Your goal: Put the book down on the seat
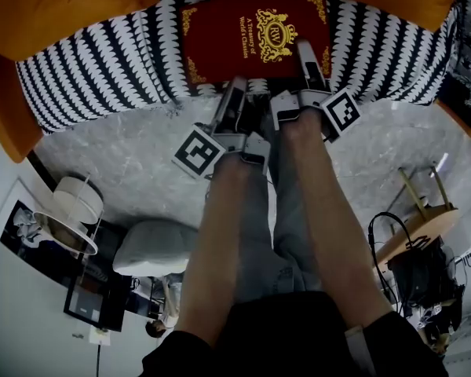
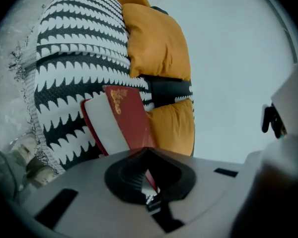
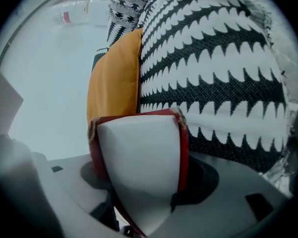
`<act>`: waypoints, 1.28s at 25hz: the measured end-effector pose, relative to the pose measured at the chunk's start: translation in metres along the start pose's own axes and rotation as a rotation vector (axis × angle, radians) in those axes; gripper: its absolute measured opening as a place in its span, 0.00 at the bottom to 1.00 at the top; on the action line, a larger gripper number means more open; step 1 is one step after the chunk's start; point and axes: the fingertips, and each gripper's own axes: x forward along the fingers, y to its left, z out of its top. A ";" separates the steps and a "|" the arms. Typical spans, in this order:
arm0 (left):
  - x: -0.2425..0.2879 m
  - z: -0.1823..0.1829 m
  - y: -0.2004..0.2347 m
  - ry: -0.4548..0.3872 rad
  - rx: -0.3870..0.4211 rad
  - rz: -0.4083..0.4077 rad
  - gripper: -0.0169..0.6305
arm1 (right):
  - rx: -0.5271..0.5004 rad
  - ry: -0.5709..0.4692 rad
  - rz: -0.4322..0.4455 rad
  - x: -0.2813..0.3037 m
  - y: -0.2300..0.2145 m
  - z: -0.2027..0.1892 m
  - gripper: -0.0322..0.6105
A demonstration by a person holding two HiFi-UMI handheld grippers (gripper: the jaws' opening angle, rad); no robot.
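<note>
- Head view: the red book (image 1: 255,38) lies cover-up on the black-and-white seat (image 1: 102,69)
- Left gripper view: the left gripper (image 2: 148,177) is pinched tight on the book's cover
- Right gripper view: the right gripper (image 3: 144,180) stands wide around the page block

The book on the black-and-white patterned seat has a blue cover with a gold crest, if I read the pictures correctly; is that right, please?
Not quite: the head view shows that the book has a dark red cover, not a blue one. The rest stands: the cover bears a gold crest, and the book is on the black-and-white patterned seat.
</note>
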 end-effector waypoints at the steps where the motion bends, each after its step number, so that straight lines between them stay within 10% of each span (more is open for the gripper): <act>1: 0.003 -0.002 0.001 0.002 0.003 0.004 0.05 | 0.005 -0.004 -0.004 -0.002 -0.003 0.003 0.53; 27: 0.032 -0.008 0.038 0.060 0.055 0.116 0.05 | -0.019 -0.004 -0.097 -0.105 -0.015 0.012 0.67; 30: 0.020 -0.006 0.014 0.056 0.044 0.096 0.05 | -0.151 0.065 -0.038 -0.118 0.034 -0.005 0.15; 32: 0.017 -0.001 0.004 0.048 0.034 0.088 0.05 | -0.241 0.129 0.018 -0.112 0.063 -0.020 0.11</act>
